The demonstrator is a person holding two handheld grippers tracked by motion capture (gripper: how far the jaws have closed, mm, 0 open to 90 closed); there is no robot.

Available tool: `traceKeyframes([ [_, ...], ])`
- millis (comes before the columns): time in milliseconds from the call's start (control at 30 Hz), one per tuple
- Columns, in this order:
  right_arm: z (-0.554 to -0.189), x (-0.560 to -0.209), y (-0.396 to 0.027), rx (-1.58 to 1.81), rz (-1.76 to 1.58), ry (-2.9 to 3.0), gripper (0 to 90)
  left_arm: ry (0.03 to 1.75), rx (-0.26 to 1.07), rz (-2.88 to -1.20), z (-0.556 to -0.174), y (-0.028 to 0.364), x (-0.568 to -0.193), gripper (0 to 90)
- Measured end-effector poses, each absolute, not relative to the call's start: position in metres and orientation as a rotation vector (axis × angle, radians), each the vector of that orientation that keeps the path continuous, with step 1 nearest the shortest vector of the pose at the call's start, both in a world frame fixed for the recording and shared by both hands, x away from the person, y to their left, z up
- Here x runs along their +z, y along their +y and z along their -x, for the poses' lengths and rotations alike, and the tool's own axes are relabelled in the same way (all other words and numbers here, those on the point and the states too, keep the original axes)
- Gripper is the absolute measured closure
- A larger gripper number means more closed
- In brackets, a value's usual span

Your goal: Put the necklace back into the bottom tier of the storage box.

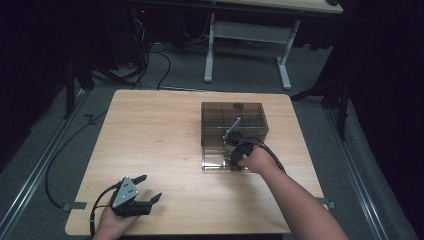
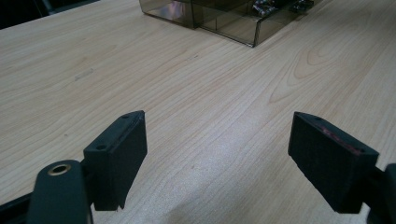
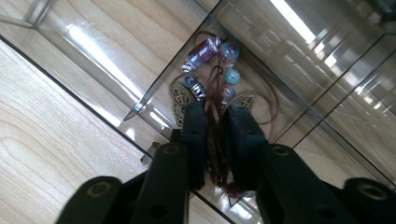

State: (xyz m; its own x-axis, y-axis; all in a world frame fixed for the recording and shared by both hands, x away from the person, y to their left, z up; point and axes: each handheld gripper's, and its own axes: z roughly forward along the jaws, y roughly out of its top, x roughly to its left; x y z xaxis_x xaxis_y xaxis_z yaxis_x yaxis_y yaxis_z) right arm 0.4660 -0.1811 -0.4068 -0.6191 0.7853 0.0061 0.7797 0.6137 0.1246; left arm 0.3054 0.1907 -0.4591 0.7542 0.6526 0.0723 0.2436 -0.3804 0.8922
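A smoky transparent organizer box (image 1: 234,131) stands on the wooden table right of centre, with its front drawer (image 1: 218,161) pulled out. My right gripper (image 1: 234,159) reaches down into that drawer. In the right gripper view its jaws are shut on the brown cord of a beaded necklace (image 3: 215,70) with blue and purple beads and metal charms, lying in a drawer compartment. My left gripper (image 1: 148,188) rests near the table's front left edge, open, with bare tabletop between its fingertips (image 2: 122,149). The box (image 2: 224,16) shows far off in the left gripper view.
The wooden table (image 1: 155,130) has wide bare space left of the box. Beyond its far edge a white desk frame (image 1: 247,45) and cables lie on the grey floor. Clear dividers (image 3: 327,74) split the drawer into compartments.
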Motion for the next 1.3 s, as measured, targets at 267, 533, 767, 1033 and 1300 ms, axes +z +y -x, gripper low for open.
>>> traceKeyframes([
  [267,-0.461,-0.383,-0.188,0.252,-1.376,2.741,72.5,0.68,0.52,-1.96,-0.305,0.191,-0.459,19.9],
  [533,-0.452,-0.379,-0.203,0.22,-1.422,2.737,77.5,0.68,0.518,-1.969,-0.306,0.19,-0.459,19.9],
  [767,-0.453,-0.394,-0.198,0.17,-1.363,2.755,90.0,0.683,0.517,-1.966,-0.306,0.19,-0.459,19.9],
  [1033,-0.461,-0.406,-0.19,0.17,-1.305,2.758,90.0,0.683,0.517,-1.964,-0.306,0.191,-0.459,19.9],
  [1300,-0.458,-0.397,-0.189,0.192,-1.368,2.731,88.9,0.682,0.517,-1.966,-0.306,0.19,-0.459,19.9],
])
